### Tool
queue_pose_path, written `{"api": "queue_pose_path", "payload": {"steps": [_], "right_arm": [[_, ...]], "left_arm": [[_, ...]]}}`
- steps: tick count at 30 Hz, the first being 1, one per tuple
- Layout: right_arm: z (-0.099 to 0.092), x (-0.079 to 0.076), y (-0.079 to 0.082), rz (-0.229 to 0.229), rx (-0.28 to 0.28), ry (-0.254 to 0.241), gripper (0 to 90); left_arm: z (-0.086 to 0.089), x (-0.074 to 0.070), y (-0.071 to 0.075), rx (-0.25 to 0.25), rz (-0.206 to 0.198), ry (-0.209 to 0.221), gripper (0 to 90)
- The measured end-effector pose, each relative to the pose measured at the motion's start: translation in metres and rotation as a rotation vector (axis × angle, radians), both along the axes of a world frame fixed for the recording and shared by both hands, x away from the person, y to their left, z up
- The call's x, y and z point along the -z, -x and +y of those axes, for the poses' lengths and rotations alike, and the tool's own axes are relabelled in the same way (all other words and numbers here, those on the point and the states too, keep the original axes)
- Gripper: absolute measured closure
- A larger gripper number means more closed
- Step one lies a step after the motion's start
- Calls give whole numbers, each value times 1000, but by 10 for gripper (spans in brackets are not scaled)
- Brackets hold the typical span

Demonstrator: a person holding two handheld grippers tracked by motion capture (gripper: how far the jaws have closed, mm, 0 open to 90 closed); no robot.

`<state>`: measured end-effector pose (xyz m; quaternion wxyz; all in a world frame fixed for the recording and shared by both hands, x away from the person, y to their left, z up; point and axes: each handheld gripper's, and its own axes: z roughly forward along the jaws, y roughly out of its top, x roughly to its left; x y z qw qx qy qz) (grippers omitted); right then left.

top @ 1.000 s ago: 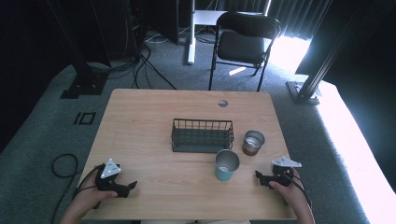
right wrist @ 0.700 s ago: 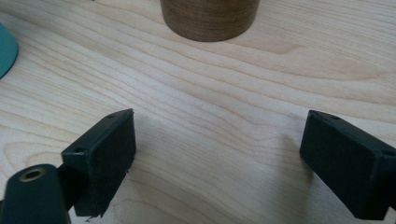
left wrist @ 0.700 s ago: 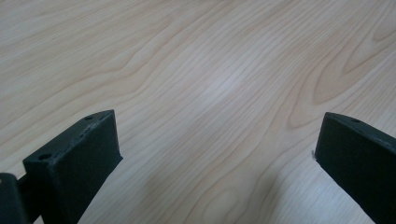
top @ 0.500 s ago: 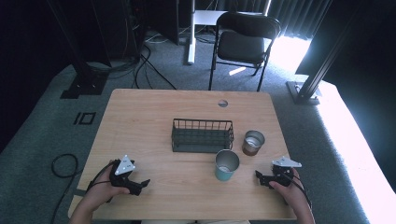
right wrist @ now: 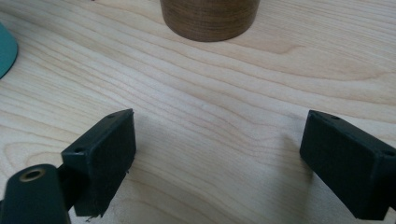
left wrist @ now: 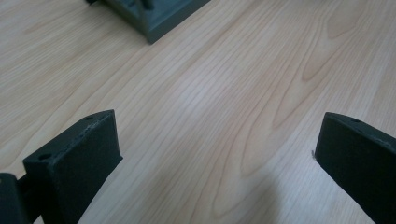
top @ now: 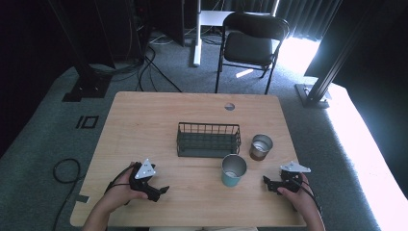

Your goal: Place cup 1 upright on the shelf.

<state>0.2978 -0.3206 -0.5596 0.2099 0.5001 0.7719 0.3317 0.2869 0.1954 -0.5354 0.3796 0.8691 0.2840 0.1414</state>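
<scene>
Both grippers sit low on the wooden table [top: 144,120], left gripper [top: 156,191] lower left and right gripper [top: 269,183] lower right, jaws wide apart on nothing, with basket [top: 208,140], teal cup [top: 233,170] and brown cup [top: 260,147] mid-frame.

wooden table [top: 144,125] — wire basket [top: 208,139], teal cup [top: 234,170], brown cup [top: 261,147] on it.

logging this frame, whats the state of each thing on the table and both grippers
wire basket: upright, looks empty
teal cup: upright, open top
brown cup: upright, open top
left gripper: open, holding nothing
right gripper: open, holding nothing
</scene>
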Motion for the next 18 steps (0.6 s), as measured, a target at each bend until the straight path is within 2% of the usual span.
{"api": "queue_pose_path", "payload": {"steps": [9, 18], "right_arm": [[0, 0, 0, 1, 1, 0, 102], [0, 0, 0, 0, 1, 0, 102]], "left_arm": [[-18, 1, -2, 44, 4, 14, 6], [-36, -5, -3, 87, -6, 33, 6]]}}
